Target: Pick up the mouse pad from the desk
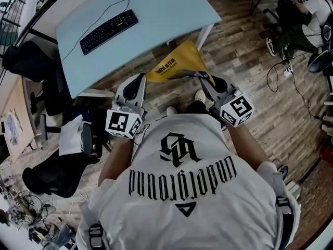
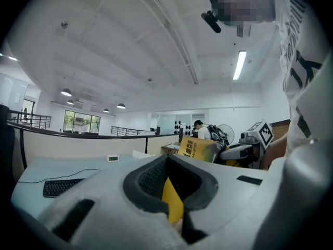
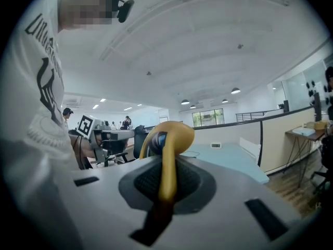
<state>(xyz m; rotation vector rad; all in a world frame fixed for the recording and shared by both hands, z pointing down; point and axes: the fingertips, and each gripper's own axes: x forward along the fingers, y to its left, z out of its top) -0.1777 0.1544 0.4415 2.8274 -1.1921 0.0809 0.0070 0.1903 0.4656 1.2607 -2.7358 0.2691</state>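
Left gripper (image 1: 140, 82) and right gripper (image 1: 207, 83) each clench the yellow mouse pad (image 1: 177, 61), off the desk (image 1: 166, 9).

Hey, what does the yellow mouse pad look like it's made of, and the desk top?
Mouse pad: thin soft sheet, maybe fabric over rubber; matte yellow, it curls and sags where held.
Desk top: rigid board, probably laminate; smooth, flat, pale blue.
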